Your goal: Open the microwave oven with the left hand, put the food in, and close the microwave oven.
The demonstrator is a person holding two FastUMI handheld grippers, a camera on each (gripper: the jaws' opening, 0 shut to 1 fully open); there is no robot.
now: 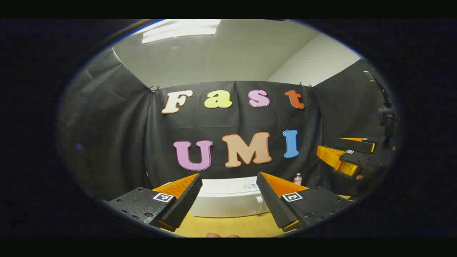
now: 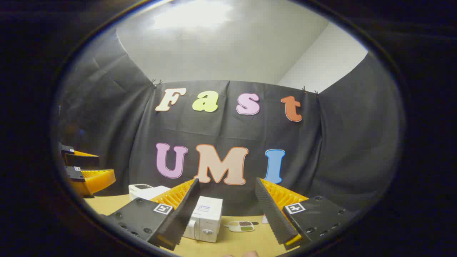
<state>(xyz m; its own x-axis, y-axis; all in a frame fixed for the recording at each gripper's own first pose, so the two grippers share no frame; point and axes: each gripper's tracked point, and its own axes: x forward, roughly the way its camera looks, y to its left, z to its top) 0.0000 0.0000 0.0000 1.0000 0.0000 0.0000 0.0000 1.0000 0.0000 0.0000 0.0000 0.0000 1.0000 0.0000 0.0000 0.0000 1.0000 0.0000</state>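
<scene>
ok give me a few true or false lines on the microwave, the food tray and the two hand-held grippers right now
1. The microwave door is shut. True.
2. The left hand-held gripper is clamped on the door handle. False: its fingers stand apart, short of the microwave, holding nothing.
3. The food tray lies on the table beside the microwave. True.
4. The right hand-held gripper holds the food tray. False: it is open and empty, with the tray farther off on the table.
5. A small bottle stands on top of the microwave. False: it stands near the booth wall, off to the microwave's side.
</scene>
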